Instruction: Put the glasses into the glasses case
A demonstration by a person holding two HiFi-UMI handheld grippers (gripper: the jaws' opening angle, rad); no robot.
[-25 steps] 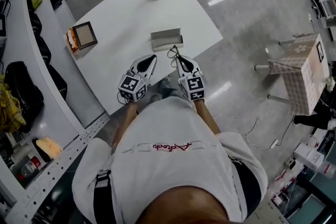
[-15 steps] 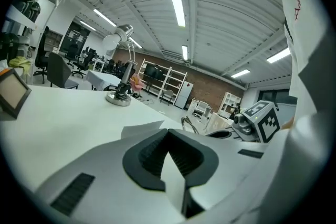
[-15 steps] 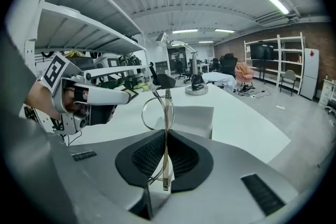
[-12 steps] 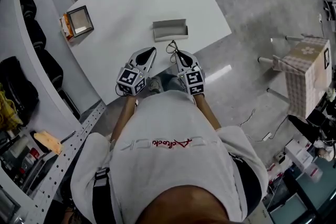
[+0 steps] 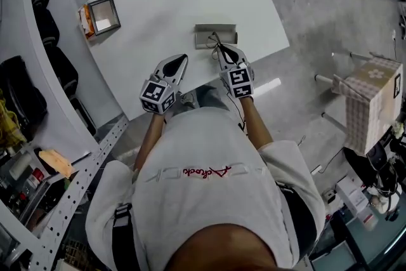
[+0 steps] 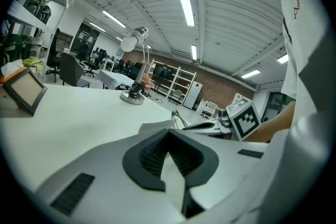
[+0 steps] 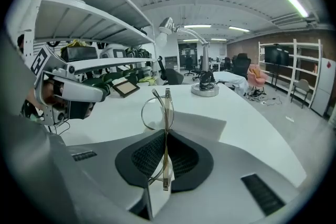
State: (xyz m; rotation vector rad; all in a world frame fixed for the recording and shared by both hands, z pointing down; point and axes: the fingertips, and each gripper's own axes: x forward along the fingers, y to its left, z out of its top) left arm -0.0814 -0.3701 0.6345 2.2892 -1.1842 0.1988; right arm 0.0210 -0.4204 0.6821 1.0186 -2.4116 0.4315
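The glasses [image 7: 166, 113] have a thin metal wire frame and clear lenses. The glasses case [image 5: 216, 35] looks matt grey. The counter [image 5: 165, 3] is smooth white. The left claw [image 6: 169, 135] and right claw [image 7: 166, 134] are smooth grey plastic with ribbed black pads [image 7: 144, 157].

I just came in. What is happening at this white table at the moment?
A person works at a white table with a gripper in each hand. The right gripper is shut on thin wire-rimmed glasses, holding them at an open grey rectangular glasses case. The glasses are not yet inside. The left gripper is shut and empty, beside it.
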